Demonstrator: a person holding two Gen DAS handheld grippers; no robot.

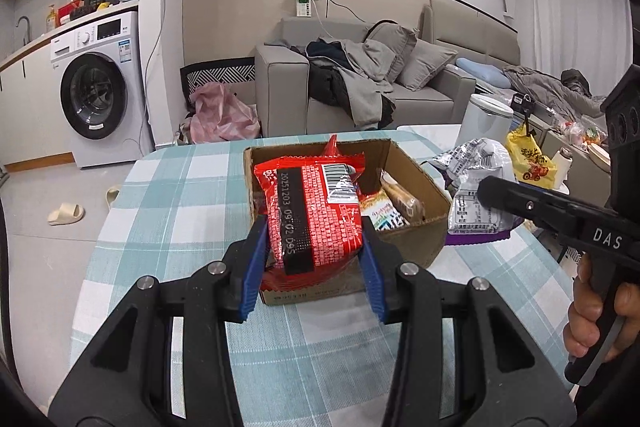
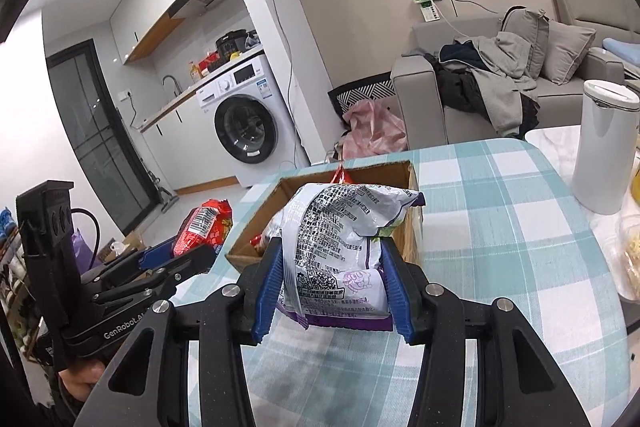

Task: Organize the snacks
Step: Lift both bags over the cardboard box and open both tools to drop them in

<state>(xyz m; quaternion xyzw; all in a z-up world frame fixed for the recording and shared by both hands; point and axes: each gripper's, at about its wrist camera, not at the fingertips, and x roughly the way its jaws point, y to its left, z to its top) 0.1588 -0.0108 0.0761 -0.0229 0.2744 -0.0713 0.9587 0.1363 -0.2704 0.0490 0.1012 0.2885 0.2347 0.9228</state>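
- Left wrist view: the left gripper clamps a red snack packet between its blue pads, held over the near edge of the cardboard box. The packet's black strip reads "20251203 09:02 D95". Right of the box, the right gripper, marked "DAS", touches a white-and-purple snack bag.
- Right wrist view: the right gripper grips the white-and-purple snack bag just before the cardboard box. Left of the box, the left gripper, lettered "GenRobot.AI", grasps the red snack packet.

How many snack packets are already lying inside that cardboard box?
2 show clearly: a packet with rainbow stripes and a brown biscuit pack beside it, both on the cardboard box floor. The red packet in the left gripper may hide more.
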